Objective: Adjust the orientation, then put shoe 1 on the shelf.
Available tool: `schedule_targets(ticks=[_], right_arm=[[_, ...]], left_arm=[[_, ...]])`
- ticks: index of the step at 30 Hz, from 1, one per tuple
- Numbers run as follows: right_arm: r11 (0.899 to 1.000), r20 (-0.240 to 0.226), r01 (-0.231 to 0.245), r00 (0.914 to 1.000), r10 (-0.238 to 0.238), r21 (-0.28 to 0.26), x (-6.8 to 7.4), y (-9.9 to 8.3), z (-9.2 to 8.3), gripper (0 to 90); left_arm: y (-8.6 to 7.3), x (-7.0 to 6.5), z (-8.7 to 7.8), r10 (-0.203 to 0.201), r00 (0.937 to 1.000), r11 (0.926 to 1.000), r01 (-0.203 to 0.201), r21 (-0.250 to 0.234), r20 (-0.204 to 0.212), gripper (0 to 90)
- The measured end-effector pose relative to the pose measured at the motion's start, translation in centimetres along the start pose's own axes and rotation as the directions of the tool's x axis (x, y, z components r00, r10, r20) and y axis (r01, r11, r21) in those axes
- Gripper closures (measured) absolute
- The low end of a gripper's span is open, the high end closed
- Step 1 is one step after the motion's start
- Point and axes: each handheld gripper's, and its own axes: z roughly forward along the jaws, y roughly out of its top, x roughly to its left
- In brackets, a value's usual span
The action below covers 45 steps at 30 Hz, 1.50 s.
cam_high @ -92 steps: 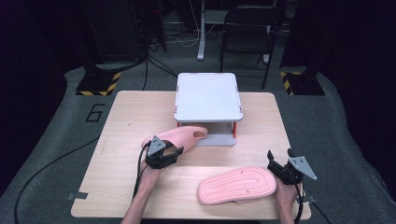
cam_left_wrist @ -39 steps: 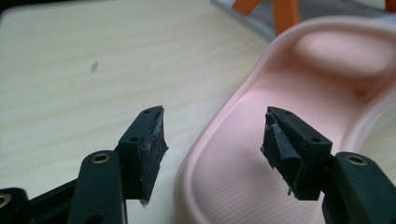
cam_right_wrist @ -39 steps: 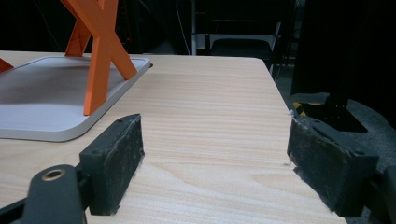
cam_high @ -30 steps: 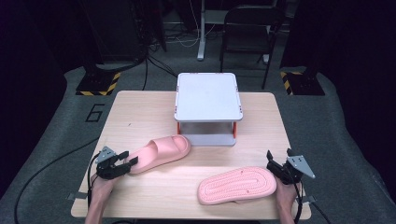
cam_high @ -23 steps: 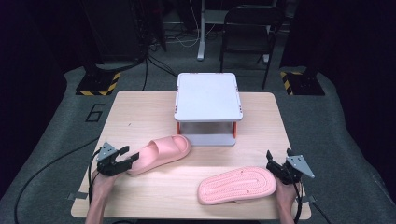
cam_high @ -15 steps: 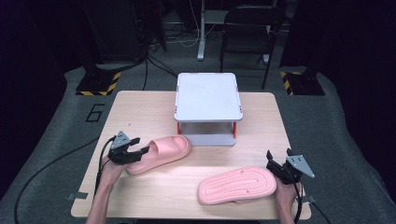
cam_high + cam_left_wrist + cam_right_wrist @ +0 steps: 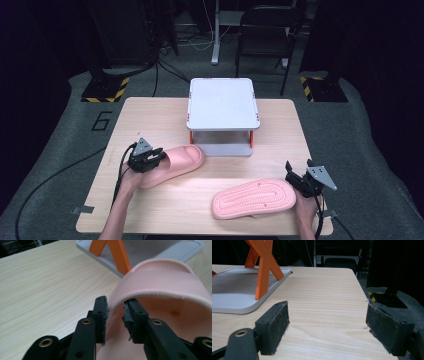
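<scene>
A pink slipper (image 7: 176, 162) lies upright left of the table's middle, its toe toward the white stand. My left gripper (image 7: 159, 156) sits at its open heel end. In the left gripper view the slipper's strap edge (image 7: 160, 282) runs between the two pads of that gripper (image 7: 116, 310); the jaws have just been closing and now pinch it. A second pink slipper (image 7: 255, 197) lies sole-up at the front right. My right gripper (image 7: 292, 179) rests just past its right end, jaws wide apart over bare wood (image 7: 327, 322) with nothing between them.
A white two-level stand (image 7: 222, 102) with orange legs (image 7: 117, 255) stands at the back middle of the wooden table (image 7: 150, 120); its base plate (image 7: 234, 292) lies ahead and left of the right gripper. The table's right edge is close beside that gripper. A chair stands beyond the table.
My left gripper has moved right and away from me, onto the upright slipper's heel end, and its jaws have narrowed around the strap edge. The right gripper and the sole-up slipper have stayed put.
</scene>
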Motion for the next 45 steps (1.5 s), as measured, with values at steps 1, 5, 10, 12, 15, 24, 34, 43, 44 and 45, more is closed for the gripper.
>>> schedule_targets(ticks=[1,5,10,12,15,24,34,43,44,45], right_arm=[[1.0,0.0,0.0,1.0,0.0,0.0,0.0,0.0,0.0,18.0],[1.0,0.0,0.0,1.0,0.0,0.005,0.0,0.0,0.0,18.1],[1.0,0.005,0.005,1.0,-0.005,0.004,0.0,0.0,0.0,18.1],[1.0,0.004,0.005,1.0,-0.005,-0.001,0.0,0.0,0.0,18.1],[1.0,0.003,0.007,1.0,-0.007,0.0,0.1,0.0,0.0,18.1],[1.0,0.005,-0.002,1.0,0.002,0.007,0.1,0.0,0.0,17.7],[1.0,0.001,0.003,1.0,-0.003,0.013,0.1,0.0,0.1,17.4],[1.0,0.007,0.012,0.9999,-0.012,0.022,0.2,0.1,0.1,15.1],[1.0,0.007,0.012,0.9999,-0.012,0.022,0.2,0.1,0.1,15.1],[1.0,0.001,0.014,0.9999,-0.014,0.019,0.2,0.0,0.2,15.0]], left_arm=[[-0.2,-0.2,-0.2,-0.011,0.9999,0.9999,0.011,0.002,-0.009,74.4],[-0.9,-1.4,-1.6,-0.069,0.9939,0.9976,0.069,0.005,-0.086,77.6],[-2.1,-3.3,-3.6,-0.221,0.9588,0.9751,0.221,-0.017,-0.179,79.7],[-2.6,-4.2,-4.0,-0.24,0.9519,0.9705,0.24,-0.025,-0.19,80.4],[-3.0,-4.8,-4.0,-0.237,0.9551,0.9714,0.234,-0.037,-0.177,81.3],[-3.2,-4.0,-5.0,-0.18,0.9741,0.9792,0.164,-0.119,-0.137,48.2],[-3.7,-3.2,-5.8,-0.197,0.9697,0.9732,0.176,-0.148,-0.144,32.8],[-3.9,-3.6,-4.9,-0.173,0.9789,0.9816,0.162,-0.1,-0.109,28.6],[-3.9,-3.6,-4.9,-0.173,0.9789,0.9816,0.162,-0.1,-0.109,27.5],[-4.1,-3.5,-4.4,-0.174,0.9786,0.983,0.166,-0.078,-0.11,27.0]])
